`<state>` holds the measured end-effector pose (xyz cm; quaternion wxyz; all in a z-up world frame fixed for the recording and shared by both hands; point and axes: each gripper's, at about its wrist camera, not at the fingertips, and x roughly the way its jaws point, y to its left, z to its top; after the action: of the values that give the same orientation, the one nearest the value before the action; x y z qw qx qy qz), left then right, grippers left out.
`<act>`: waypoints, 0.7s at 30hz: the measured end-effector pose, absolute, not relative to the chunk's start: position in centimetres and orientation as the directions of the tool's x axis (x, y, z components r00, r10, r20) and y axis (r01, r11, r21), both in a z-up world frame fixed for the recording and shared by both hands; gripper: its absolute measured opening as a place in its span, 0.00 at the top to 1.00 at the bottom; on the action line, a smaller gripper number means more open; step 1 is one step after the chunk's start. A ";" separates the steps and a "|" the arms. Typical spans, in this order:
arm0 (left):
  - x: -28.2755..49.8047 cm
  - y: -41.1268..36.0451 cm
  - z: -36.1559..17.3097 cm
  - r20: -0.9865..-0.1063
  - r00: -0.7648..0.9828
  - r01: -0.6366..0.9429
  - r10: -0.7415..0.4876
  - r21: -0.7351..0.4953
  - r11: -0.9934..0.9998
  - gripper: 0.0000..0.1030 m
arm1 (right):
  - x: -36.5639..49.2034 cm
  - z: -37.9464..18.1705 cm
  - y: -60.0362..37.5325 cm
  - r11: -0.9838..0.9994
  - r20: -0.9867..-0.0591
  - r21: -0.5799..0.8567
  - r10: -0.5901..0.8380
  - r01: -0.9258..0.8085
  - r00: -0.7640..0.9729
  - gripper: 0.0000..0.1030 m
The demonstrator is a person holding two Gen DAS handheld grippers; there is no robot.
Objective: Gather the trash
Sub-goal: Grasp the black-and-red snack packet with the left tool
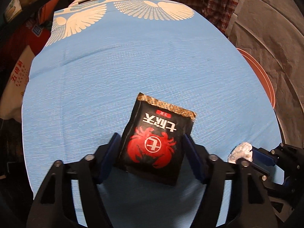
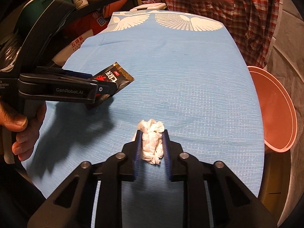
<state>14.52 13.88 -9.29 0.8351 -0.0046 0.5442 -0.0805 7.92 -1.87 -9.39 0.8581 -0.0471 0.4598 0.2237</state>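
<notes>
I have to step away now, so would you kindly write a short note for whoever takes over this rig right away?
Left claw: around the black snack packet, which looks lifted off the blue tablecloth; whether the grip is firm is unclear.
Right claw: shut on the crumpled white tissue, low over the cloth.
Pink bin: beside the table's right edge.
Done: both pieces of trash picked up.
Left: nothing dropped in the bin yet; carry both over and release. No other trash visible on the cloth.
</notes>
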 end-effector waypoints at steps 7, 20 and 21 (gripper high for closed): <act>14.5 14.5 -8.9 -0.905 0.405 0.108 -0.133 -0.097 0.989 0.64 | 7.6 -9.0 -2.0 0.895 -0.805 0.129 0.346 -0.428 0.482 0.83; 14.1 14.4 -8.1 -0.891 0.431 0.117 -0.144 -0.103 0.988 0.84 | 7.4 -8.5 -2.6 0.898 -0.797 0.136 0.350 -0.419 0.492 0.84; 14.1 14.2 -8.0 -0.888 0.432 0.122 -0.156 -0.114 0.986 0.72 | 7.4 -8.5 -2.6 0.898 -0.797 0.136 0.350 -0.419 0.492 0.84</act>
<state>14.13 14.23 -8.01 0.8460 -0.0162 0.5266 -0.0820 7.41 -2.59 -8.45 0.8629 -0.0377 0.4521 0.2228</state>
